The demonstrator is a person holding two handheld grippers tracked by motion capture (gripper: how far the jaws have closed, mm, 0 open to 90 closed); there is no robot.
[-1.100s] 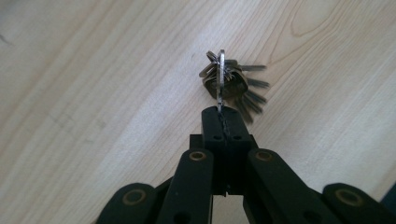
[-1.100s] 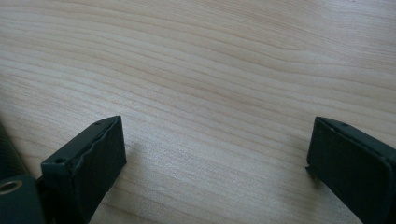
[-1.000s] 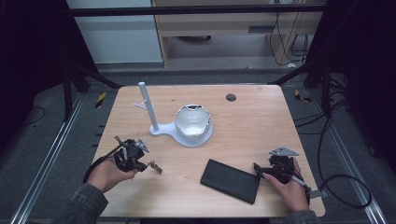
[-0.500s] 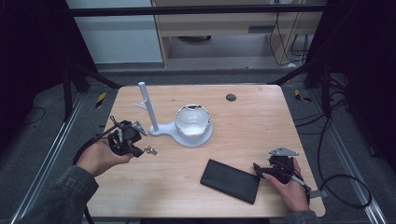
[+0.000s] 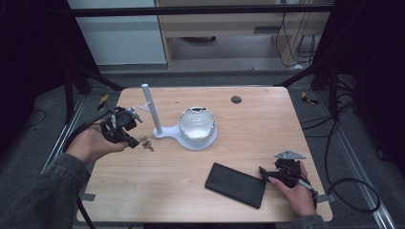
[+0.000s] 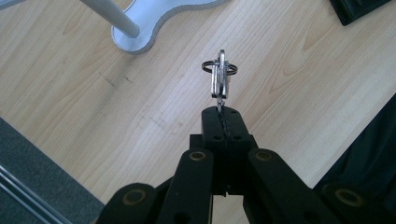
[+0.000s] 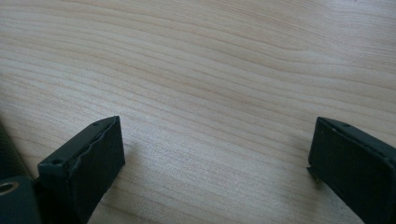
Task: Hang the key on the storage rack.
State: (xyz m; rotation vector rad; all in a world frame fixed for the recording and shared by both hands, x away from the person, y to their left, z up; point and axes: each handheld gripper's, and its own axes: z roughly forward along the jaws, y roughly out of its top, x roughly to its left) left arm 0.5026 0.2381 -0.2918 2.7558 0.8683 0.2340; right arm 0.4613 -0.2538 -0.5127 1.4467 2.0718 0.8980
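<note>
Dark floor and black frame rails surround a pale wooden worktop (image 5: 191,191), with a cabinet and loose cables behind it.

At the left edge, a hand (image 5: 88,143) holds the left gripper (image 5: 131,141) above the wood. Its jaws are pressed together on a key (image 6: 219,81) — in the left gripper view the key sticks out past the tips, a thin ring threaded through its top, with the wood grain well below it. In the high view the key (image 5: 145,143) hangs just left of the stand.

Next comes a white stand (image 5: 157,131): a slim upright post on a flat base that widens to the right. A white bowl (image 5: 196,125) sits on that wider part, just beside the post.

Farther back, past the bowl, a small dark disc (image 5: 236,99) lies on the wood, well apart from everything else.

Toward the front, a flat black slab (image 5: 235,184) lies at an angle. Its right end is just beside the right gripper (image 5: 265,174), which rests low on the wood in the other hand (image 5: 296,193). Those jaws stand wide — the right gripper view shows bare wood between them and nothing held.
</note>
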